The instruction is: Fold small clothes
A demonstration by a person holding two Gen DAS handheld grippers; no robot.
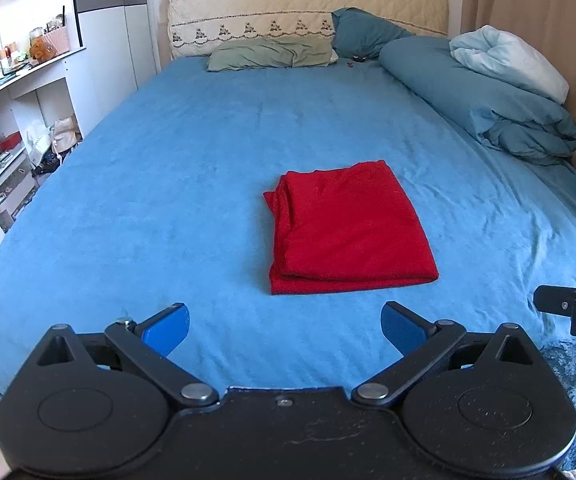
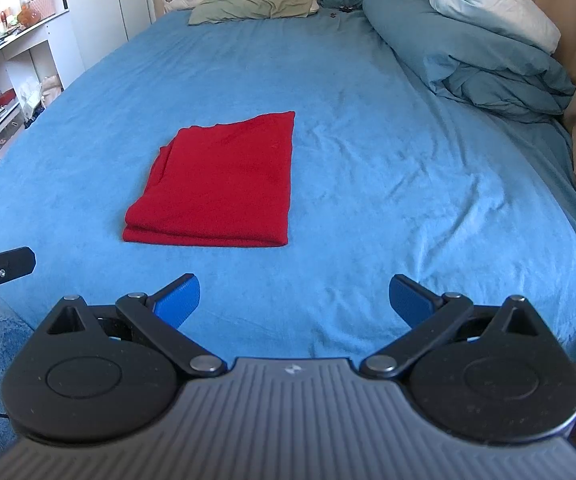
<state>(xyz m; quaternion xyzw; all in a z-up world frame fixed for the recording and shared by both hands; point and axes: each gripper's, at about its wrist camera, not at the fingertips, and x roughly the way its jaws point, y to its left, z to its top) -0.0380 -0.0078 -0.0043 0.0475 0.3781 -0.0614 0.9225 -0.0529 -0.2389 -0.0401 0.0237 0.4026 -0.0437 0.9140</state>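
Both tools, left tool (image 1: pixel 285 328) and right tool (image 2: pixel 294 299), gape wide and empty, short of the folded red cloth (image 1: pixel 350 230) on the bed (image 1: pixel 168 140).

You have bare blue sheet (image 1: pixel 168 168) on every side of the folded red cloth (image 1: pixel 348 228) — both near corners reachable. To your right, the heaped duvet (image 2: pixel 480 56) blocks the far edge; pillows (image 1: pixel 272 54) line the headboard end, well apart.

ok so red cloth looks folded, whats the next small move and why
Probably just pull both grippers back. The red cloth already lies in a neat layered rectangle on the bed, and the left gripper and right gripper are open, holding nothing.
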